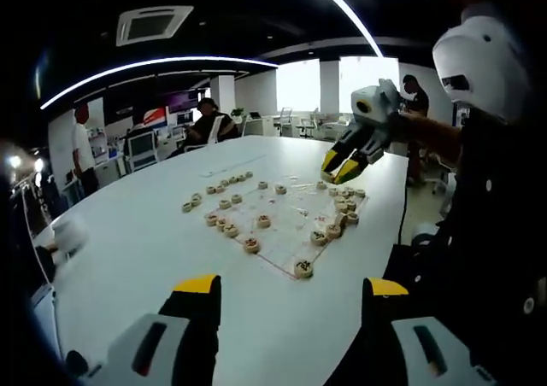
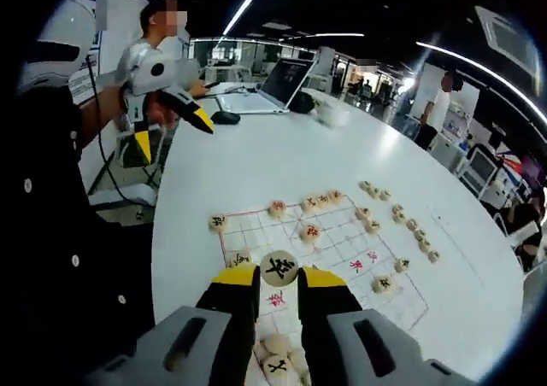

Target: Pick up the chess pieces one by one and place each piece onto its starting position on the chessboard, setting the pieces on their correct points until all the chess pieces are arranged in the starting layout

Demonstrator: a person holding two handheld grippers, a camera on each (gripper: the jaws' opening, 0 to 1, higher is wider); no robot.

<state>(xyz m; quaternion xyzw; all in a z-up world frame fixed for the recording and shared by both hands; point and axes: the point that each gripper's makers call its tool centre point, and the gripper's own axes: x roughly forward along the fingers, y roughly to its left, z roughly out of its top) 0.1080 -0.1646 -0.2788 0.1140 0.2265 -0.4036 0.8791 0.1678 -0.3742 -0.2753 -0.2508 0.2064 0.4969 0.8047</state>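
Right gripper (image 2: 279,277), black with yellow tips, has its jaws closed narrow on a round pale wooden chess disc with a black character (image 2: 279,267), held just above the near part of the thin red-lined chessboard sheet (image 2: 342,241) that lies on the big white oval desk (image 2: 256,164). Left gripper (image 1: 291,288) hangs wide and empty near the desk's edge, well back from the board. More pale discs sit scattered on the sheet, and a loose row of them (image 2: 397,218) lies just beyond its far edge. Several discs cluster beneath the right gripper (image 2: 278,356), so lowering carelessly could knock them off their points. Only the disc's rim looks pinched; a tilt might let it slip and land off the line crossing, or drag the light sheet askew.
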